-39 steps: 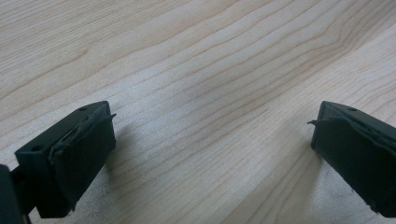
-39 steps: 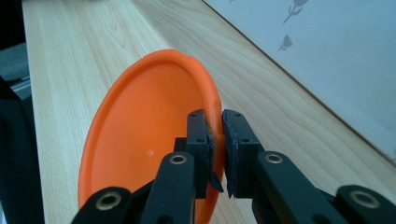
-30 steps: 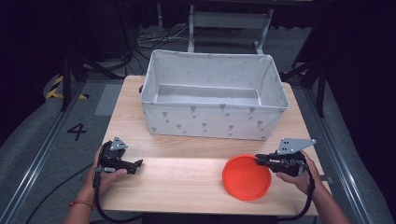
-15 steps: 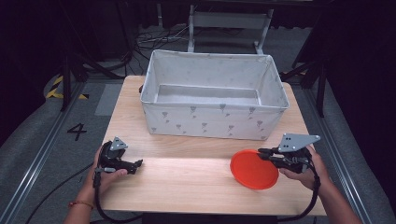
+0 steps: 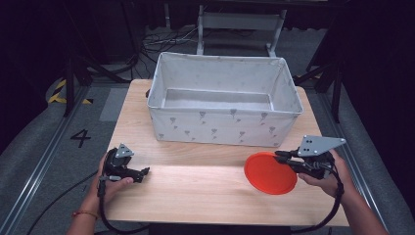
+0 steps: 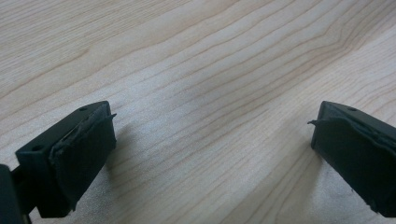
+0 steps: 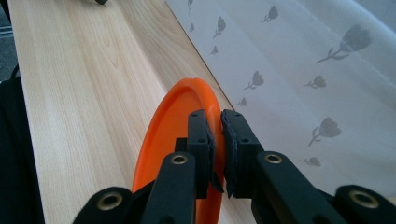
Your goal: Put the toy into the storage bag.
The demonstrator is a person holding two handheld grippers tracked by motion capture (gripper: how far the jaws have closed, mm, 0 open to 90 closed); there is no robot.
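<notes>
An orange plate [image 5: 270, 173] hangs tilted above the right part of the wooden table [image 5: 195, 186], gripped by its right rim. My right gripper [image 5: 285, 161] is shut on that rim; in the right gripper view the two black pads [image 7: 201, 140] pinch the orange plate [image 7: 173, 126] edge. My left gripper [image 5: 143, 174] rests low on the table at the front left, held in a hand. Its jaws stand wide apart in the left gripper view, with only bare wood [image 6: 201, 102] between its pads [image 6: 84, 144].
A large white fabric bin [image 5: 222, 100] with a small flower print stands open at the back middle of the table. Its front wall [image 7: 299, 70] is close beside the plate. Dark floor, cables and a metal frame lie beyond the table.
My right gripper has lifted the orange plate off the table and shifted it right, tilting it up. The left gripper has stayed where it was.
</notes>
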